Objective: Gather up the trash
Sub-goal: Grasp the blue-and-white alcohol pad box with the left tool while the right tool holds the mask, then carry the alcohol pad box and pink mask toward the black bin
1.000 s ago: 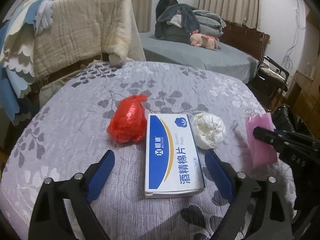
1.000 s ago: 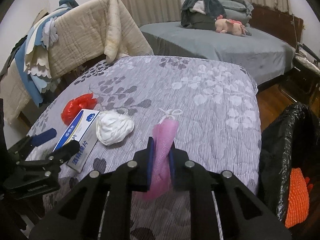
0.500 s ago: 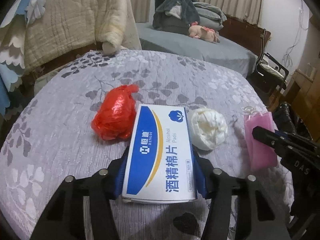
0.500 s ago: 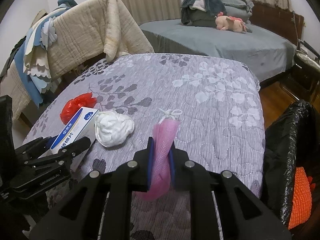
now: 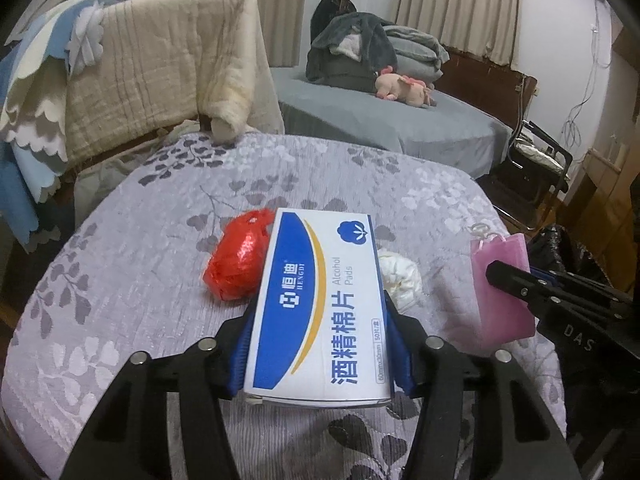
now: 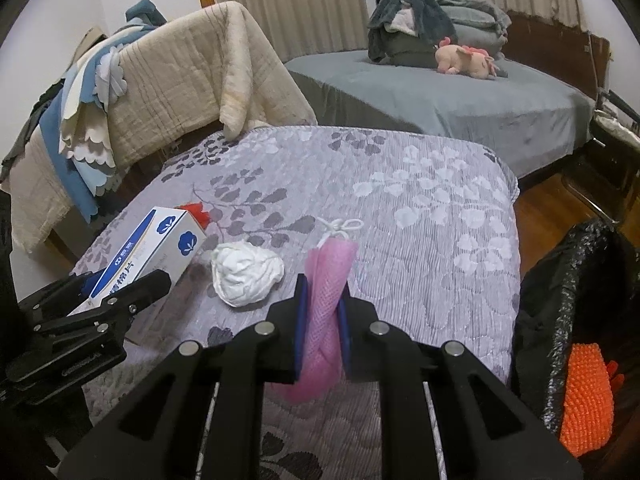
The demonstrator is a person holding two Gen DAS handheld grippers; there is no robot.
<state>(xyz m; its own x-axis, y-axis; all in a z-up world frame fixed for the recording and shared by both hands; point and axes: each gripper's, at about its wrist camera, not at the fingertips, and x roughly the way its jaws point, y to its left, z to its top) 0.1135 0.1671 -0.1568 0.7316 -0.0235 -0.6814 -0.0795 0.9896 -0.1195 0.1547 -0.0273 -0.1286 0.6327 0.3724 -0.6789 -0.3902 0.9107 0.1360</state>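
Left gripper (image 5: 320,354) is clamped across the alcohol pad box (image 5: 318,304), tilted up off the quilted table (image 5: 120,280); light, stiff cardboard, so side walls suit; right gripper (image 6: 322,324) pinches the floppy pink mask (image 6: 326,288).

Quilted grey cloth with a woven leaf pattern, matt and ribbed, over the counter (image 5: 132,288). Smooth printed cardboard, faintly glossy, on the alcohol-pad box (image 5: 320,304). Crinkled shiny red plastic bag (image 5: 238,264); crumpled matt white tissue (image 6: 245,274). Pink non-woven mask (image 6: 326,304), finely gridded, with white elastic cord. Matt black plastic left tongs (image 5: 318,354) and right tongs (image 6: 322,326), blue ribbed pads, bright metal screws. Glittery black plastic trash bag (image 6: 560,320).
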